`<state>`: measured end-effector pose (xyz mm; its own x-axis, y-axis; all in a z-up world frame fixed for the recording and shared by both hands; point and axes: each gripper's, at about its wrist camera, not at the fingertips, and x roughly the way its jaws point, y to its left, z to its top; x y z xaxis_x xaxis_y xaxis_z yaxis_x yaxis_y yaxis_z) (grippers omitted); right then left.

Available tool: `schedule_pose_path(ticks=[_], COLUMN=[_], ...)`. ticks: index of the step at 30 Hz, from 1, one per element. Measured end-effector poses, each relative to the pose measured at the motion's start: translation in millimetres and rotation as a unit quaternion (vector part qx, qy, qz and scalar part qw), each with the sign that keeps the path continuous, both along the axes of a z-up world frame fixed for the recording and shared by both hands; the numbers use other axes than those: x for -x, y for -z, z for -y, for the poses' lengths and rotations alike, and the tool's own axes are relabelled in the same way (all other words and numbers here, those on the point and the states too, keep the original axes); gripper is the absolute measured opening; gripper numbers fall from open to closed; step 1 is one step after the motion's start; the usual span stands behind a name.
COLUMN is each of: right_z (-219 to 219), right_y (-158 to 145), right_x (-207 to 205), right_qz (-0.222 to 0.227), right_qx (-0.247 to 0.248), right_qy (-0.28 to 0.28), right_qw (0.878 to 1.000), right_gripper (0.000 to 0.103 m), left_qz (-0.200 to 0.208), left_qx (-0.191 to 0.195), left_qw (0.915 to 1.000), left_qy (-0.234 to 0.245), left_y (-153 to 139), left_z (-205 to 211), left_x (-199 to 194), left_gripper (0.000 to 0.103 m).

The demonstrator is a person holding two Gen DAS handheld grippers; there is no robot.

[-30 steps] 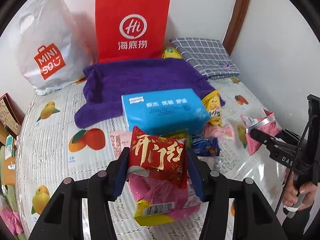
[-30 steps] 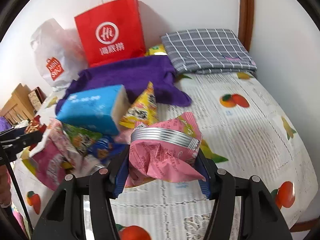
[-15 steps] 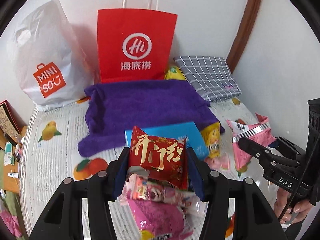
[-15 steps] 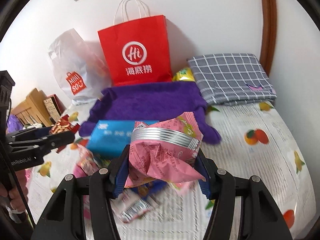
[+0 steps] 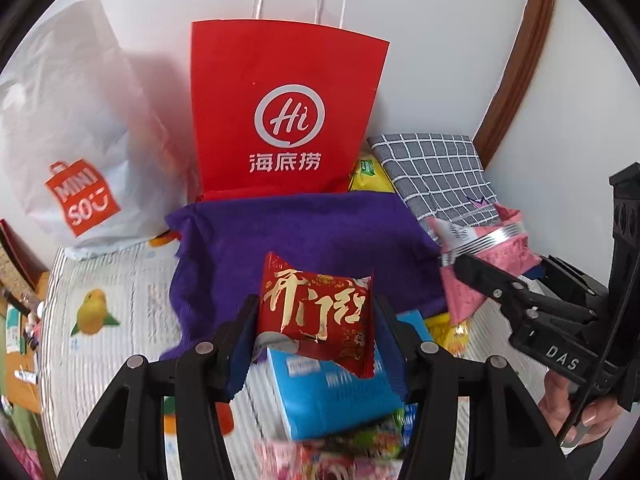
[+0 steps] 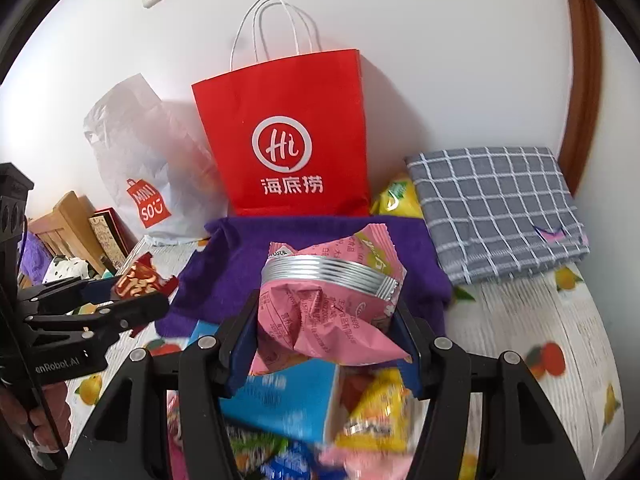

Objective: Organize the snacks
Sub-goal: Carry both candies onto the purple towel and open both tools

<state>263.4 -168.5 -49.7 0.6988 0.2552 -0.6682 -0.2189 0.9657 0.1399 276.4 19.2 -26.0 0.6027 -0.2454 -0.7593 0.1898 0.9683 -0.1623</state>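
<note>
Two snacks are in hand: the left gripper [image 5: 316, 316] clamps a red packet [image 5: 316, 308], the right gripper [image 6: 326, 316] a pink packet [image 6: 328, 304]. Beyond both stands the red bag [image 6: 284, 136], probably their destination. Below them, loads more snacks [image 6: 372, 412] left on the bed, so it looks like early days.

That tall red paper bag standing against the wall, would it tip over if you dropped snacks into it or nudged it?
Probably. The red paper bag stands tall and narrow, with its base hidden behind the purple towel, so a side nudge could topple it. Its creased paper looks fairly stiff, so it should hold shape. How full it is cannot be seen.
</note>
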Motion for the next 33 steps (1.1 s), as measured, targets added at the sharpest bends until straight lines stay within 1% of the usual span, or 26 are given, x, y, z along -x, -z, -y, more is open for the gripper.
schedule_pose_path(ticks=[2, 6, 11, 15, 19, 22, 25, 27, 30, 33], right_z=[-4, -8, 1, 7, 10, 12, 14, 17, 22, 22], right_y=[3, 13, 32, 54, 75, 85, 94, 96, 97, 102], right_x=[-14, -43, -82, -114, -140, -151, -159, -161, -163, -167], right_qz=[-0.002, -0.012, -0.028, -0.054, -0.079, -0.089, -0.109, -0.113, -0.113, -0.116], right_qx=[0.002, 0.004, 0.004, 0.026, 0.035, 0.044, 0.044, 0.043, 0.052, 0.059], right_qy=[-0.009, -0.019, -0.022, -0.018, -0.022, -0.023, -0.023, -0.025, -0.022, -0.02], right_qw=[1.0, 1.0, 0.999, 0.998, 0.996, 0.995, 0.993, 0.992, 0.992, 0.991], right_gripper=[0.059, 0.059, 0.059, 0.059, 0.059, 0.059, 0.059, 0.059, 0.059, 0.059], left_qz=[0.0, -0.014, -0.024, -0.037, -0.053, -0.064, -0.077, -0.084, -0.094, -0.105], left_qx=[-0.002, -0.001, -0.023, -0.029, -0.038, -0.038, -0.04, -0.043, -0.047, -0.04], left_qw=[1.0, 0.9999, 0.9993, 0.9984, 0.997, 0.9961, 0.9948, 0.9942, 0.9931, 0.9925], left_qy=[-0.001, -0.006, -0.017, -0.031, -0.042, -0.048, -0.053, -0.053, -0.051, -0.049], left_y=[3, 17, 36, 55, 72, 84, 97, 104, 112, 116], left_z=[0, -3, -7, -17, -26, -31, -32, -30, -27, -26], left_x=[-10, -39, -74, -100, -119, -130, -141, -147, -152, -155], left_gripper=[0.053, 0.053, 0.053, 0.053, 0.053, 0.053, 0.053, 0.053, 0.053, 0.053])
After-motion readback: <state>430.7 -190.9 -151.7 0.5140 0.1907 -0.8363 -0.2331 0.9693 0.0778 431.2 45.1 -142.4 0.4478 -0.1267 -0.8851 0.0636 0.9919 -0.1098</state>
